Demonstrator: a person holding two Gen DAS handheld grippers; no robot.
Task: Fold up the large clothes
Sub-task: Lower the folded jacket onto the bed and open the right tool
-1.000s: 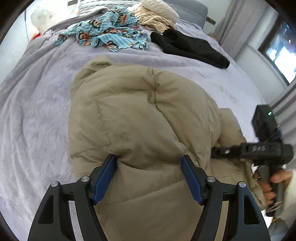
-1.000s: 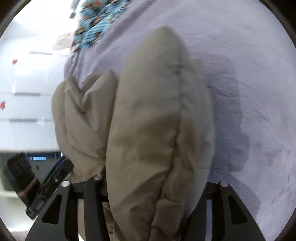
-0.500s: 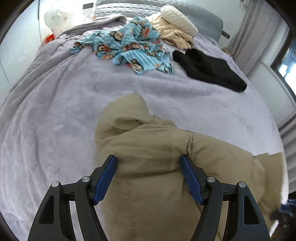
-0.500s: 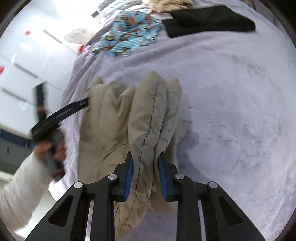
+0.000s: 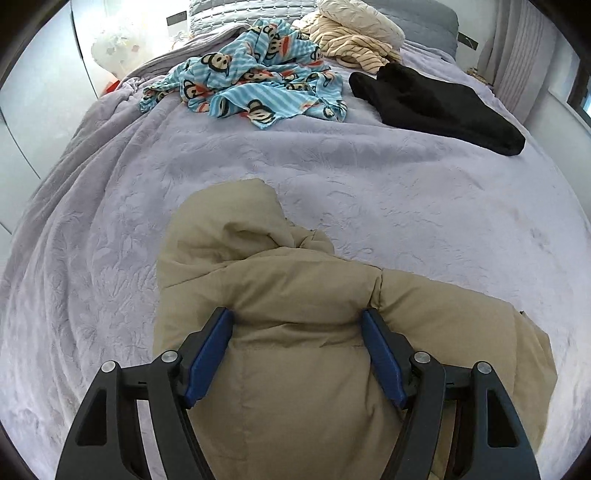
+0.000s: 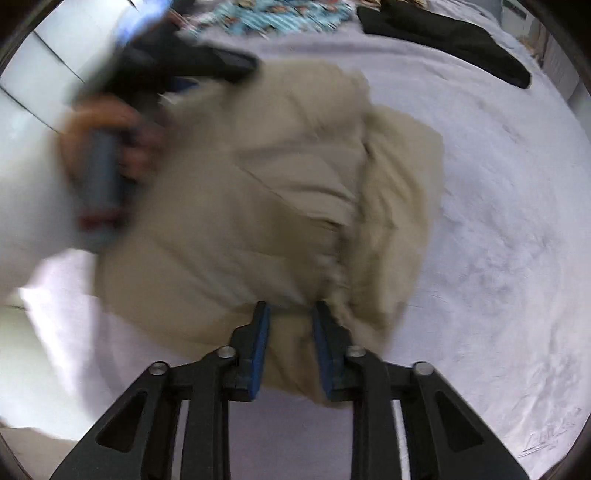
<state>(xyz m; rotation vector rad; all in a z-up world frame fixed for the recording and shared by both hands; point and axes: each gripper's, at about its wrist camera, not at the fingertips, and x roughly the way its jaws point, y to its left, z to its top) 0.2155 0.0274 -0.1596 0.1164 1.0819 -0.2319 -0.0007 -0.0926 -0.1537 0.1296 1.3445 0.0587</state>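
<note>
A beige puffer jacket (image 5: 295,273) lies bunched on the lavender bed cover (image 5: 406,184) near its front edge. My left gripper (image 5: 297,332) points down at it, jaws wide, blue pads pressed into both sides of a thick padded fold. In the right wrist view the jacket (image 6: 258,184) is blurred by motion. My right gripper (image 6: 291,325) has a thin bunch of its edge between the pads, and its jaws are closing on it. A person's hand (image 6: 110,147) on the left gripper's handle shows blurred at the upper left.
At the far end of the bed lie a blue monkey-print cloth (image 5: 251,88), a black garment (image 5: 436,107) and a striped beige garment (image 5: 354,48) under a cream pillow (image 5: 362,18). Curtains (image 5: 517,55) hang at the right. White cupboard doors stand at the left.
The jacket has been drawn toward the bed's near edge, and more bare cover shows beyond it. The right gripper swung up and round, its jaws narrowing on the fabric. The left grip looks unchanged.
</note>
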